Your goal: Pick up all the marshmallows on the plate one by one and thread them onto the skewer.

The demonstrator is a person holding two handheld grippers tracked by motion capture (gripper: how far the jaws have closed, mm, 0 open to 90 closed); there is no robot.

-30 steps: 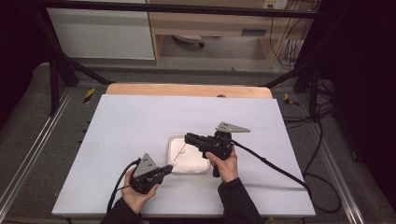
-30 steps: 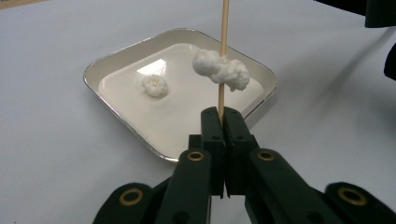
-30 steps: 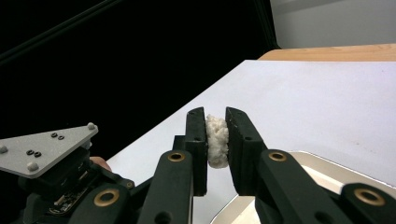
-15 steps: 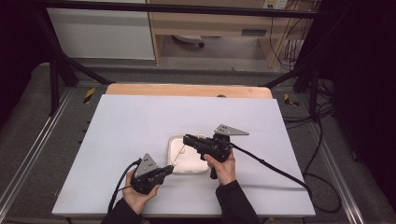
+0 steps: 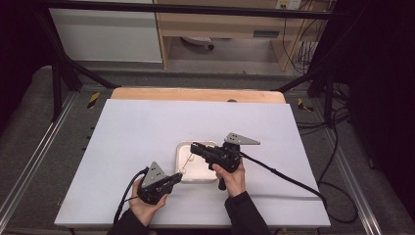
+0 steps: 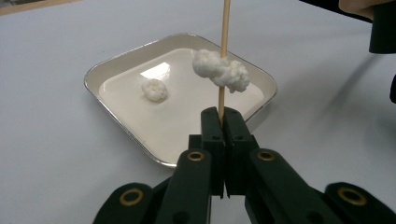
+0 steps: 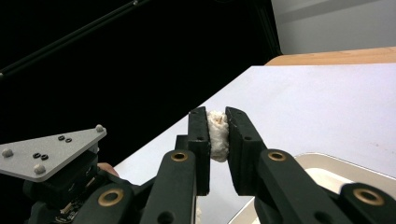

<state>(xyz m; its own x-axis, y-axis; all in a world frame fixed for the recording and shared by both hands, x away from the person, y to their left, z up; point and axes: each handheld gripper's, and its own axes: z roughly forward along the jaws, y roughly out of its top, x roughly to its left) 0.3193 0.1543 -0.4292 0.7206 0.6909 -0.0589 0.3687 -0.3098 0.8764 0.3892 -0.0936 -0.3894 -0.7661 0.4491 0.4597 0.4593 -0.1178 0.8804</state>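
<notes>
Nothing moved — lumpy white ball [image 6: 220,71], skewered

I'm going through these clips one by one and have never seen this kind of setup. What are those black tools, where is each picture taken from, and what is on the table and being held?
No robot here: a person holds a hand tool with a two-jaw claw in each hand. The top picture looks down from above the table; the other two come from small cameras riding on each tool, looking along its jaws.

On the white table sits a shallow metal tray with one white lump in it. The left claw is shut on a thin wooden skewer, held upright, with a white fluffy piece already threaded on it. The right claw pinches another white piece, raised above the tray. What the white stuff is, I cannot tell.
</notes>
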